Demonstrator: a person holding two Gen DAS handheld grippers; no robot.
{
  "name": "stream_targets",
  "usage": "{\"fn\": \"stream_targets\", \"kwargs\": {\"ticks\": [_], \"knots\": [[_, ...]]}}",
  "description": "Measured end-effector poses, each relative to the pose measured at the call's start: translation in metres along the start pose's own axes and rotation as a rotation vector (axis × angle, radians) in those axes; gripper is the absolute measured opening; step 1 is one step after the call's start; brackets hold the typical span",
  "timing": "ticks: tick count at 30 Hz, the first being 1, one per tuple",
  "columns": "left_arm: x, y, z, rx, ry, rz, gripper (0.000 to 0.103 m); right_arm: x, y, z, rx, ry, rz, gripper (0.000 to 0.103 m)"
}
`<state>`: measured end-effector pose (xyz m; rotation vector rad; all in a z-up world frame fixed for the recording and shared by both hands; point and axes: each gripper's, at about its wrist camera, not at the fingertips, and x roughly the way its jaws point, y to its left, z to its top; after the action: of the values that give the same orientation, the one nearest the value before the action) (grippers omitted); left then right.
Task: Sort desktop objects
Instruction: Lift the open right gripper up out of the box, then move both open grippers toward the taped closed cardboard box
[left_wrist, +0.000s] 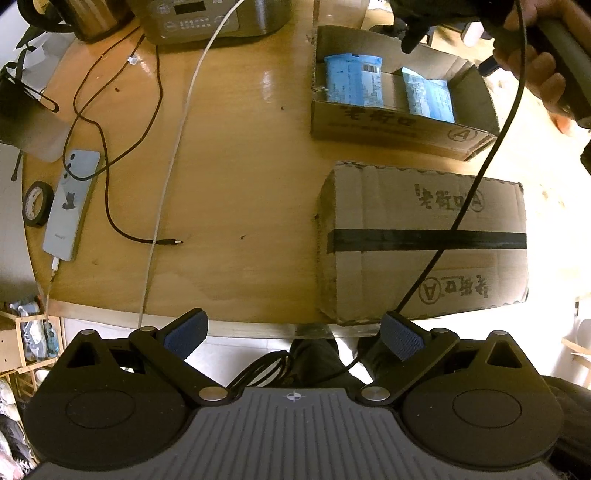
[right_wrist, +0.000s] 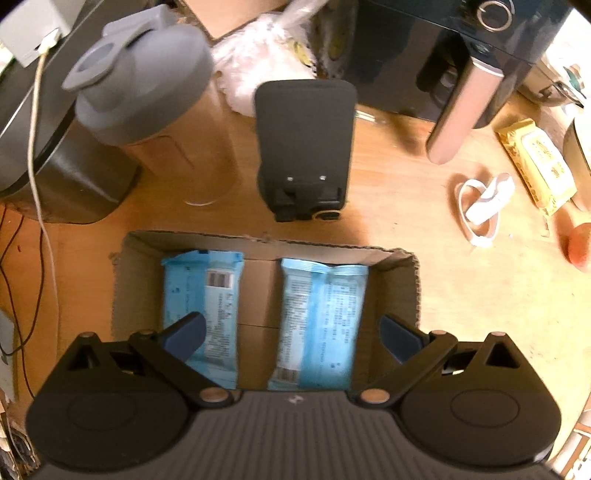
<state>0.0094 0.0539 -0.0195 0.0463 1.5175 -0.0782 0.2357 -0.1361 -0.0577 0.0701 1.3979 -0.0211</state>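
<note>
Both tongs apart, nothing held

Right tongs (right_wrist: 291, 338) hover over the box (right_wrist: 118, 288); packets (right_wrist: 317, 317) inside look light, crinkly, best pinched mid-body. Left tongs (left_wrist: 293, 338) idle.

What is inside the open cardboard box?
The open cardboard box holds two blue packets side by side, left and right. Their near ends are hidden behind the right tongs.
</note>
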Motion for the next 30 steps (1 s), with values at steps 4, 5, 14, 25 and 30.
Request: {"fn": "stream_targets", "kwargs": {"ticks": [4, 5, 14, 25, 30], "knots": [[0.0, -0.004, 0.001, 0.004, 0.001, 0.0, 0.103, 0.0, -0.01, -0.001, 0.008, -0.001, -0.006, 0.103], [0.0, -0.005, 0.001, 0.006, 0.001, 0.0, 0.103, 0.0, -0.013, -0.002, 0.01, 0.0, -0.007, 0.103], [0.0, -0.016, 0.004, 0.016, 0.0, 0.001, 0.103, -0.001, -0.031, -0.003, 0.022, 0.0, -0.012, 0.103], [0.0, -0.027, 0.006, 0.028, 0.002, 0.001, 0.103, -0.002, -0.046, -0.004, 0.028, 0.0, -0.011, 0.103], [0.0, -0.032, 0.007, 0.032, 0.003, 0.001, 0.103, -0.002, -0.056, -0.005, 0.035, 0.0, -0.012, 0.103]]}}
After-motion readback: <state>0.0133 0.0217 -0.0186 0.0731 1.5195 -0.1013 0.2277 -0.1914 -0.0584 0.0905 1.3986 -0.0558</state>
